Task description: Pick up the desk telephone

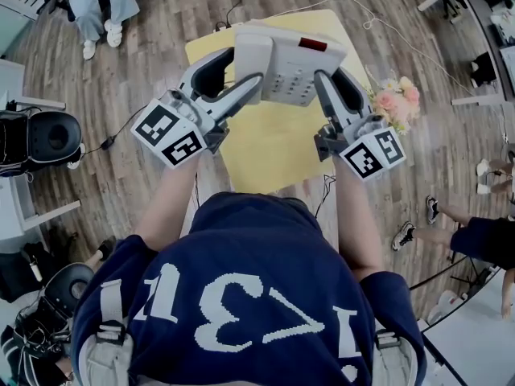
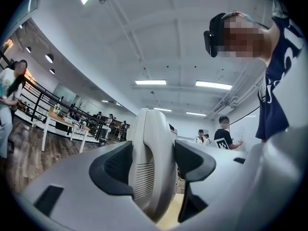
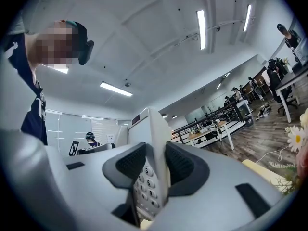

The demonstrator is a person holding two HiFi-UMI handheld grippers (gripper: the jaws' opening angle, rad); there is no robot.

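The light grey plastic desk telephone [image 1: 286,63] sits between the two tongs over the far end of the yellow-topped bench [image 1: 273,147], with its keypad [image 1: 291,80] facing up and a dark red display strip [image 1: 313,44] near its far edge. From the head view it seems to be held off the bench, though the gap under it is not plain.

The left tongs [image 1: 245,67] are closed on the telephone's left side. In the left gripper view the dark ribbed pads [image 2: 118,165] press on both faces of a rounded, slotted part of the telephone [image 2: 151,129]. The right tongs [image 1: 334,83] are clamped on its right side. In the right gripper view the pads [image 3: 180,165] pinch the thin edge of the casing [image 3: 149,124], with the numbered keys [image 3: 147,186] showing just beneath them. Both tongs point roughly level, each with its marker cube nearest the person.

A small bunch of pink and white flowers [image 1: 396,99] stands at the bench's right edge, just beside the right tongs. A thin white cable [image 1: 386,30] trails from the far end of the bench across the wooden plank floor [image 1: 145,63]. The person in a navy shirt [image 1: 241,296] fills the lower part of the head view, and another person [image 1: 96,6] is seated far off at the upper left.
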